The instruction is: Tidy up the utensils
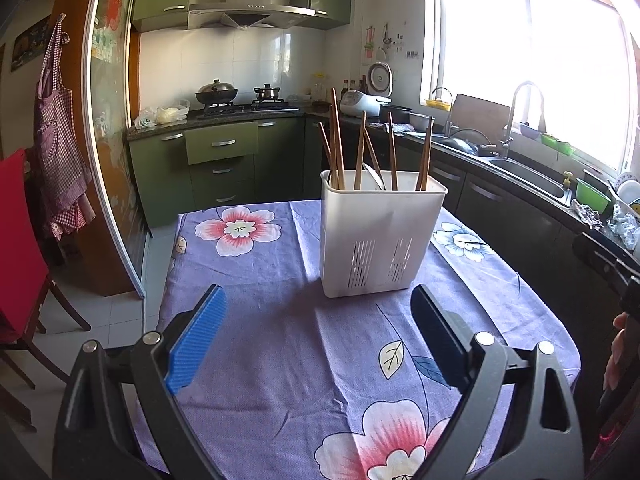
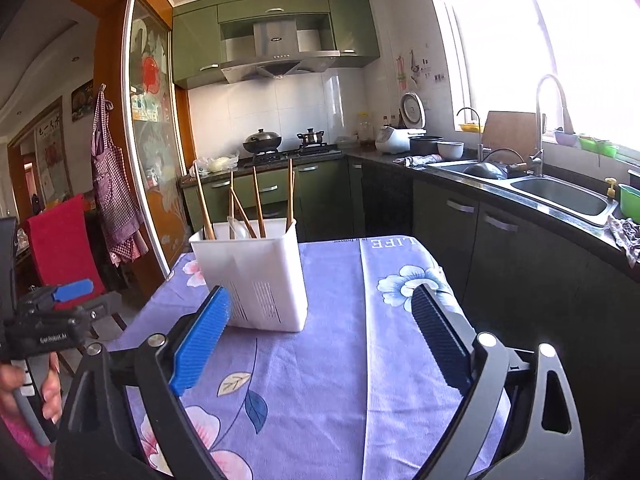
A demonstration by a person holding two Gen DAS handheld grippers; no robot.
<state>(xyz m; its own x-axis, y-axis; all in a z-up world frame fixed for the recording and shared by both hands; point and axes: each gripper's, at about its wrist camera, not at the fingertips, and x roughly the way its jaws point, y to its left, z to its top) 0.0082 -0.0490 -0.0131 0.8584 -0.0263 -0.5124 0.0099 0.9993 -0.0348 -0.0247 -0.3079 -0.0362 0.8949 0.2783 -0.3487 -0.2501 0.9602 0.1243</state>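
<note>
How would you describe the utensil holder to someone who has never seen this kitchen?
Find the table with the purple floral cloth. On it stands a white holder: a tall, slotted plastic bin, the only thing there, with brown chopsticks sticking up from it.

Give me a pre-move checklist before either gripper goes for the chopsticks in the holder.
1. Left gripper open, holding nothing: ok.
2. Right gripper open, holding nothing: ok.
3. Holder upright on the tablecloth: ok.
4. Chopsticks stand above the rim, reachable: ok.
5. Chopsticks sorted: not ok, they lean apart.
6. Spoon among them, how it sits: cannot tell.
</note>
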